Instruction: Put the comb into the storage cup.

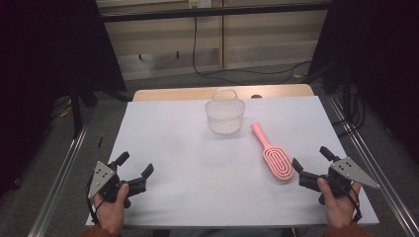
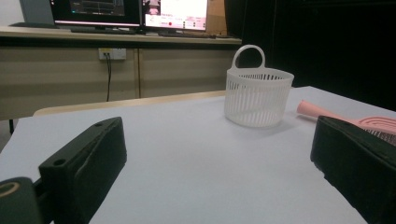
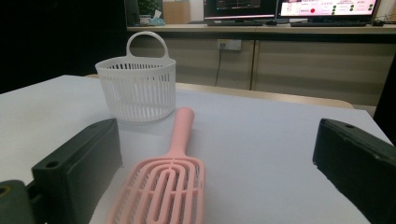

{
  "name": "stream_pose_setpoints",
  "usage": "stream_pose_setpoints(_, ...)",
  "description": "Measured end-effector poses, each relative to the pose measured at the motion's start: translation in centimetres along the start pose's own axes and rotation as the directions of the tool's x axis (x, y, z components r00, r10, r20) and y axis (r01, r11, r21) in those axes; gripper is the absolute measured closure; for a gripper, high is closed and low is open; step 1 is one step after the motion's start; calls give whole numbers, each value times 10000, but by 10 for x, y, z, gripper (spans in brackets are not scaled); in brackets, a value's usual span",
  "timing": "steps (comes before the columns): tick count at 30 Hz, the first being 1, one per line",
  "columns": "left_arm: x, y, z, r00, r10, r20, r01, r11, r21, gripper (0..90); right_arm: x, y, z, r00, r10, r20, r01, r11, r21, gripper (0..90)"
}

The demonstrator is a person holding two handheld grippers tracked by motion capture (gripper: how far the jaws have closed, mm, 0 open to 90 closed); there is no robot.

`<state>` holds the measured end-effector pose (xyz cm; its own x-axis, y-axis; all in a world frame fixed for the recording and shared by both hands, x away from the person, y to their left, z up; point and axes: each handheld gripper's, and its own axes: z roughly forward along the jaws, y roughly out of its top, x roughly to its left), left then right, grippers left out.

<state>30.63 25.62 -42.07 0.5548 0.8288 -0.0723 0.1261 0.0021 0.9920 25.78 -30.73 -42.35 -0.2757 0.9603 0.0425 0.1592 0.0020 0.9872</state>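
left gripper (image 1: pixel 134 165): jaws spread wide, nothing between them, sitting low at about 7 o'clock on the table
right gripper (image 1: pixel 310 162): jaws wide apart too, empty, down at 4 o'clock
pink brush (image 1: pixel 273 154): lying flat, head just beside the right gripper's near jaw at its 10 o'clock, handle aiming up toward 11
white basket (image 1: pixel 225 116): upright at 12 o'clock near the far edge, near the brush handle tip but not touching it
table (image 1: pixel 197 168): pale sheet, wooden strip showing at the far edge
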Motion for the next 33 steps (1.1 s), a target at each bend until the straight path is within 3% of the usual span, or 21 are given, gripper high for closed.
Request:
stream_pose_setpoints(9,-3,1,-3,9997,201,-122,-201,9998,-57,35,0,0,-1,9999,88,-58,-88,10000,28,6)
stream_pose_setpoints(15,-1,0,0,9995,-37,-299,40,10000,84,35,-2,0,0,9999,117,-72,-117,9999,-13,6)
stream_pose_setpoints(22,-2,0,-2,9996,101,-274,-98,9999,113,35,-4,1,0,9998,96,-156,-98,9999,-134,5)
stream_pose_setpoints(27,-3,0,-4,9996,-30,-298,32,10000,74,35,-1,2,2,9995,-44,-308,40,9999,-136,0)
stream_pose_setpoints(33,-3,0,-7,9993,208,-309,-204,9997,135,35,9,5,10,9988,-193,-459,187,9997,-126,0)
